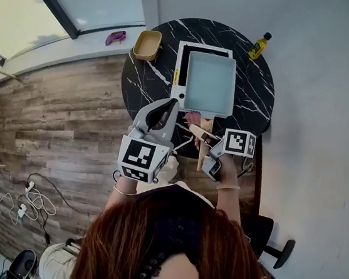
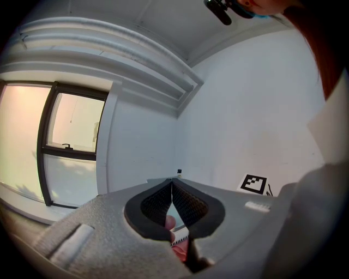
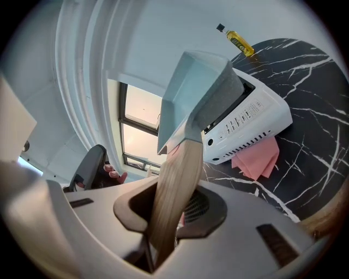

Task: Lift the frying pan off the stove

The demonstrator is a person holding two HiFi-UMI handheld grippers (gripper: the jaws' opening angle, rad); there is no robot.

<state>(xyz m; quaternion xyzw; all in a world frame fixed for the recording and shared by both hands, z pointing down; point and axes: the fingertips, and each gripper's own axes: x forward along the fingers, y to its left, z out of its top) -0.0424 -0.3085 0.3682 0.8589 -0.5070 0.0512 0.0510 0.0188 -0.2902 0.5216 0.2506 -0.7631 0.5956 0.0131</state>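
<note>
The right claw [image 3: 173, 210] clamps the wooden handle [image 3: 175, 171] of the frying pan [image 3: 196, 87], which hangs tilted just above the stove [image 3: 256, 117] on the bench [image 3: 322, 131], seemingly clear of it, so the lift looks nearly done. The left claw [image 2: 172, 188] is closed, empty.

Pale-blue pan [image 1: 210, 83], blk-wht marble table [image 1: 260, 92]

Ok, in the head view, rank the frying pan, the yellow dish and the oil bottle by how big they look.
1. frying pan: clearly largest, though it is held up nearer the camera.
2. yellow dish.
3. oil bottle: smallest, but it is seen from above, so it may look foreshortened.
</note>
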